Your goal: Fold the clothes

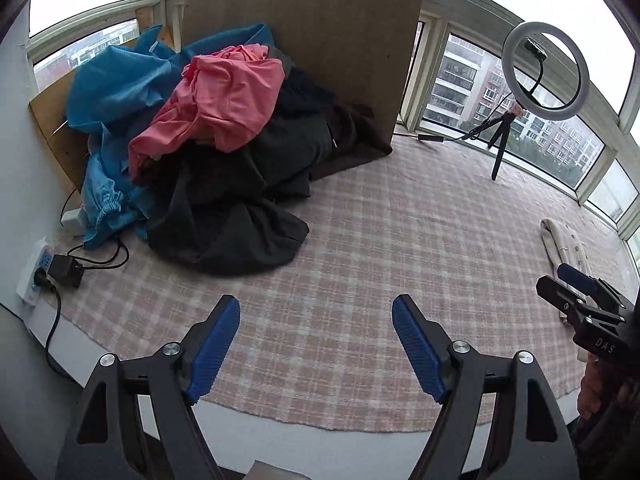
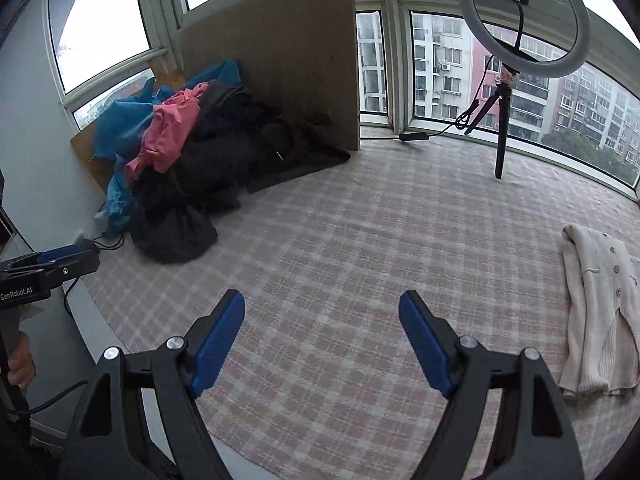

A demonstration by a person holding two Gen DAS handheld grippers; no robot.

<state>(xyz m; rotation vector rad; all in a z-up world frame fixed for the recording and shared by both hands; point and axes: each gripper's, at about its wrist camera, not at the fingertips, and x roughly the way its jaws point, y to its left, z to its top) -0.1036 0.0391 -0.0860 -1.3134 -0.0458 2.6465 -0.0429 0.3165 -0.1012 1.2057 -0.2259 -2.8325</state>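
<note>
A heap of unfolded clothes [image 1: 224,184] lies at the far left of the plaid cloth [image 1: 360,248]: a pink garment [image 1: 224,100] on top, blue ones [image 1: 116,88] behind, dark ones below. The same heap [image 2: 188,176] appears in the right wrist view. A folded cream cardigan [image 2: 596,304] with buttons rests at the right edge. My left gripper [image 1: 316,320] is open over bare cloth, nothing between its fingers. My right gripper [image 2: 322,316] is open too, empty, left of the cardigan. Each gripper shows at the edge of the other's view.
A brown board [image 1: 320,48] stands behind the heap. A ring light on a tripod [image 1: 544,72] stands by the windows, its cable along the sill. A power strip with a plugged adapter [image 1: 44,272] and cables lies at the left edge. The table's front edge [image 1: 280,424] is near.
</note>
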